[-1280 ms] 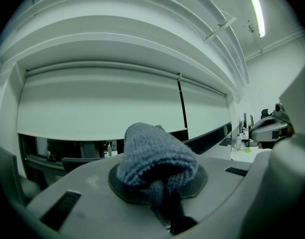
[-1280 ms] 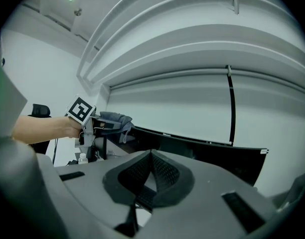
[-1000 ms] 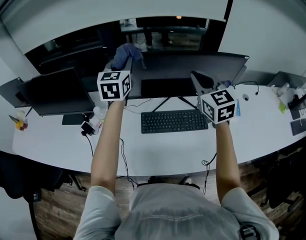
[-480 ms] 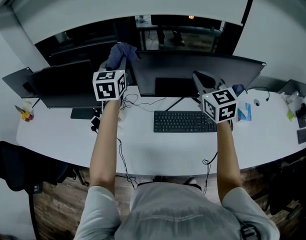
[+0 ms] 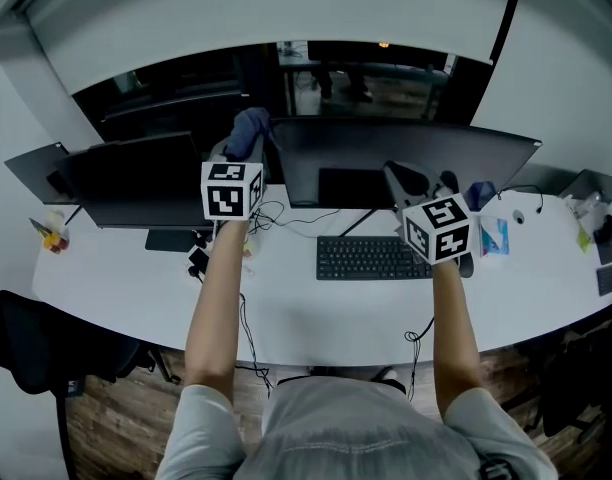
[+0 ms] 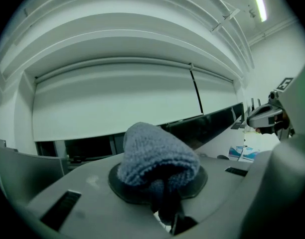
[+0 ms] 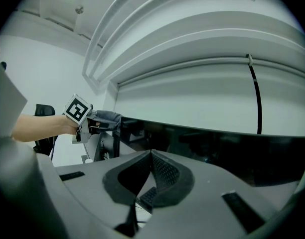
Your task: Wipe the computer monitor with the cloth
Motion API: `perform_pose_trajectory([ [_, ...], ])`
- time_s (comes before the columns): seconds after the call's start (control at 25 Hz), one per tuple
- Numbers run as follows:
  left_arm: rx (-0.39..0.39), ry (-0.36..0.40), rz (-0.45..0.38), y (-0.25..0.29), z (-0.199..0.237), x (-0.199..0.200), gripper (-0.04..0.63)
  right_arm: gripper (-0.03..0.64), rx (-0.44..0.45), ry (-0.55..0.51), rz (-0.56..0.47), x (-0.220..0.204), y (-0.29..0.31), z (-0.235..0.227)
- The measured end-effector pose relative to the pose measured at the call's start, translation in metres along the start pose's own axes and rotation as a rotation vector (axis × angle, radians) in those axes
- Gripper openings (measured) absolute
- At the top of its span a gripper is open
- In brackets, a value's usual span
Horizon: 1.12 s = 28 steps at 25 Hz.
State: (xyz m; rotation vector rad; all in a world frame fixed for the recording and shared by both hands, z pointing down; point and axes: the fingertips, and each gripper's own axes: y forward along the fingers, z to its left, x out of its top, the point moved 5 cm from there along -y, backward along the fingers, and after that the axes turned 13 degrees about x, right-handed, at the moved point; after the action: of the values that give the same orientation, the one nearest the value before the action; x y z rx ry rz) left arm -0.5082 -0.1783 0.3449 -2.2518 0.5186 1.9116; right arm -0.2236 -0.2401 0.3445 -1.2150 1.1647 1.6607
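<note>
**A:** What moved in the last second?

**B:** Mostly our head view. It swung, so the wide dark curved monitor [image 5: 436, 153] and the black keyboard [image 5: 371, 258] slid right and lower in frame. Against the white counter [image 5: 306, 313] we read both grippers as drifted slightly left. No real stroke.

**A:** Left gripper?

**B:** The left gripper [image 6: 160, 183] has its jaws clamped on the grey-blue knitted cloth [image 6: 155, 153], with the wad bulging past the tips. It stays raised at the monitor's top left corner, same as before.

**A:** Touching the screen?

**B:** We can't tell. In the right gripper view the cloth sits at or just beside the monitor's left edge. Contact isn't resolvable.

**A:** Right gripper?

**B:** The right gripper [image 7: 151, 156] has its jaws closed tip to tip with nothing between them. Only the keyboard shows behind. It hangs near the keyboard's right end, in front of the screen's right half and apart from it.

**A:** So, for the task?

**B:** We judge wiping is not begun, or is at its very start. The cloth is staged at the corner with the whole screen left to cover. Next we'd want the cloth pressed flat and swept right along the top. The risk is that the wad is small, so hard jaw tips could reach the panel if we press too steeply.
</note>
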Motion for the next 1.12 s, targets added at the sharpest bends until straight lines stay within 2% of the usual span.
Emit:
perform_pose_trajectory([
  [0.08, -0.033, 0.063, -0.004, 0.0, -0.013, -0.001, 0.054, 0.002, 0.002, -0.002, 0.006, -0.003, 0.003, 0.002],
  [0.2, -0.034, 0.161, -0.01, -0.001, -0.025, -0.002, 0.054, 0.002, 0.002, 0.002, 0.017, -0.008, 0.006, 0.003],
  [0.28, -0.036, 0.179, -0.009, 0.0, -0.027, -0.004, 0.054, 0.002, 0.003, 0.006, 0.022, -0.011, 0.007, 0.004],
  [0.6, -0.086, 0.149, 0.056, 0.005, -0.035, -0.037, 0.054, 0.002, -0.002, 0.03, 0.049, -0.028, 0.012, 0.006],
  [0.84, -0.109, 0.068, 0.133, 0.013, -0.042, -0.081, 0.054, 0.002, -0.003, 0.065, 0.102, -0.056, 0.016, 0.006],
  [1.12, -0.12, 0.012, 0.214, 0.022, -0.052, -0.124, 0.054, 0.002, -0.022, 0.114, 0.15, -0.09, 0.016, 0.0],
])
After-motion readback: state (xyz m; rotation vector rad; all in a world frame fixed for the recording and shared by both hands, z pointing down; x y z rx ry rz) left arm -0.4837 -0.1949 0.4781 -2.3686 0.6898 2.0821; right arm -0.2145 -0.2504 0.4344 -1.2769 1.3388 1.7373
